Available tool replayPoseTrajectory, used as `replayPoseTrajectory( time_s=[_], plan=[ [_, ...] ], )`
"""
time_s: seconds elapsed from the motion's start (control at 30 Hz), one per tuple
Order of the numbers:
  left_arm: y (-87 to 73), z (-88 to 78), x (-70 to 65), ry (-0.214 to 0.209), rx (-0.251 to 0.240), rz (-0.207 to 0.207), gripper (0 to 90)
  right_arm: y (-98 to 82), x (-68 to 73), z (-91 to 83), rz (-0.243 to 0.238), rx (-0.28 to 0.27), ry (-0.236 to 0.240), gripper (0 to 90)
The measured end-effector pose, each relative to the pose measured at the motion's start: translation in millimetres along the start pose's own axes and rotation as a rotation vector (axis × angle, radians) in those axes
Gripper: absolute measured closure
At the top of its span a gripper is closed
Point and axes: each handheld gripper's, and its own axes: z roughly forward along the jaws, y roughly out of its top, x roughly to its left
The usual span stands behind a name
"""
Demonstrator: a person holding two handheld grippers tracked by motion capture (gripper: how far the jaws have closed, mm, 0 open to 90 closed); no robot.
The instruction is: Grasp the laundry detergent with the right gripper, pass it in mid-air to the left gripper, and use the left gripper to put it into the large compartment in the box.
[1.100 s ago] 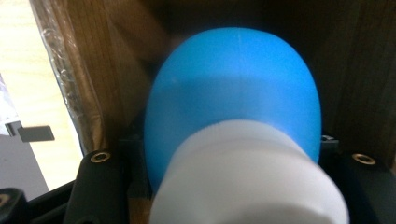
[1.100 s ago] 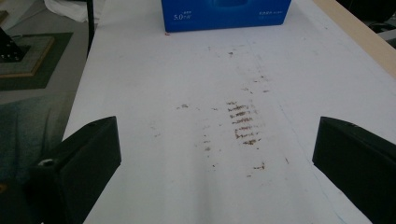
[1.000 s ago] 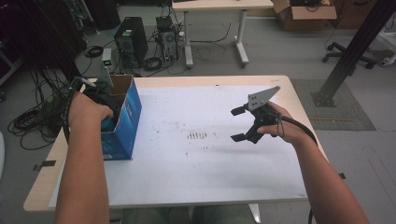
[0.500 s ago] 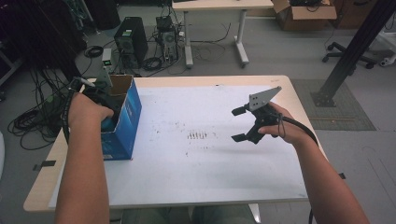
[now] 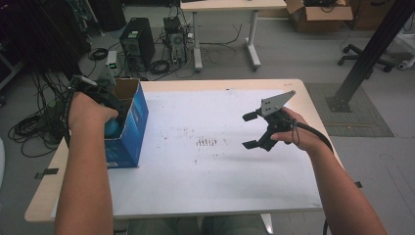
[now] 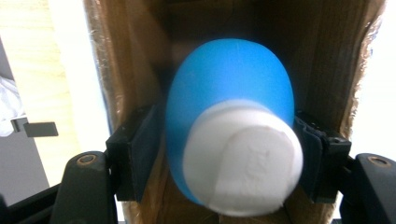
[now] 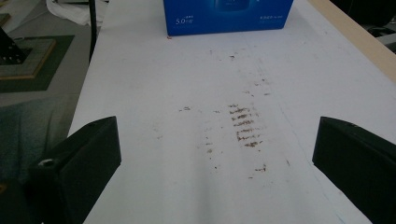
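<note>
An open blue carton [image 5: 128,132] stands at the table's left edge. My left gripper [image 6: 224,154] reaches down inside its brown cardboard walls [image 6: 135,56]. A blue rounded bottle with a white cap [image 6: 233,140] hangs between the jaws, its cap blurred. The jaws have just been opening and now stand slightly off the bottle's sides. In the high view the hand covers most of that gripper, and a bit of the blue bottle [image 5: 112,128] shows in the carton. My right gripper [image 5: 249,129] hovers open above the table's right half with nothing between its jaws [image 7: 217,154].
The white tabletop [image 5: 205,186] has brown smudges [image 7: 245,128] in its middle. The carton's blue side [image 7: 229,16] faces the right gripper from across the table. A computer tower [image 5: 137,41], cables and a second desk stand on the floor beyond.
</note>
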Motion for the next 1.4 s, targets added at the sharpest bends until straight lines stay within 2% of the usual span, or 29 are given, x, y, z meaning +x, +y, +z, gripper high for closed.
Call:
replayPoseTrajectory(
  time_s=[0.17,0.47,0.6,0.73,0.9,0.97,1.2,1.4],
  plan=[
    [-2.4,-6.0,0.0,-0.001,0.001,-0.002,30.5,0.4,1.0,-1.7,-0.004,-0.004,-0.002,1.3],
    [-8.4,-23.9,-1.3,0.01,-0.019,0.003,22.4,4.3,3.5,-5.5,-0.014,-0.008,-0.004,1.3],
    [-12.5,-33.6,-2.0,-0.001,-0.024,0.023,15.8,6.6,4.6,-9.3,-0.019,-0.011,-0.007,1.3],
    [-16.7,-44.5,-3.5,-0.004,-0.044,0.037,14.1,9.3,6.0,-12.8,-0.029,-0.011,-0.009,1.3],
    [-20.6,-55.3,-5.1,-0.001,-0.058,0.039,11.2,12.4,8.2,-15.4,-0.037,-0.011,-0.01,1.4],
    [-21.7,-58.9,-6.2,-0.004,-0.056,0.042,7.1,13.6,9.2,-16.4,-0.039,-0.013,-0.011,1.4],
    [-25.8,-68.8,-14.8,0.006,-0.065,0.085,0.7,16.6,10.7,-21.5,-0.049,-0.009,-0.015,1.4],
    [-28.6,-80.0,-25.6,0.005,-0.082,0.169,0.2,18.5,11.5,-24.8,-0.051,-0.005,-0.019,1.4]
  ],
)
